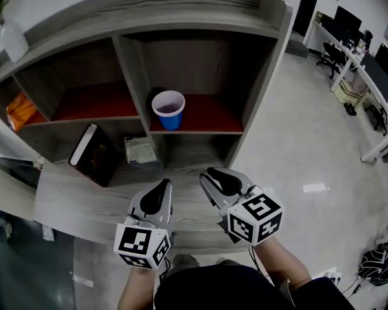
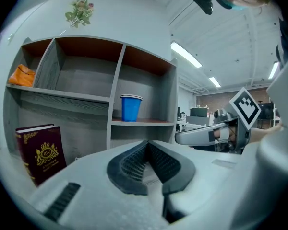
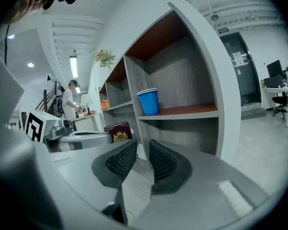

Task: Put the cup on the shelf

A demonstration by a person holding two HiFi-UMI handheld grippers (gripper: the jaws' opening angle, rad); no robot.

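Note:
A blue cup (image 1: 169, 110) stands upright on the red board of the grey shelf unit (image 1: 207, 115), in its upper right compartment. It also shows as the blue cup (image 2: 131, 108) and the blue cup (image 3: 149, 101) in the two gripper views. Neither gripper touches it; both hang well in front of the unit, over its low front ledge. My left gripper (image 1: 164, 184) has its jaws together with nothing in them. My right gripper (image 1: 207, 174) keeps a narrow gap between its pads, and that gap holds nothing.
A dark red book (image 1: 90, 154) leans in the lower left compartment beside a small box (image 1: 140, 150). An orange item (image 1: 18, 112) lies at the far left. A plant (image 1: 0, 5) tops the unit. Desks and chairs (image 1: 362, 63) stand far right; a person (image 3: 69, 99) is behind.

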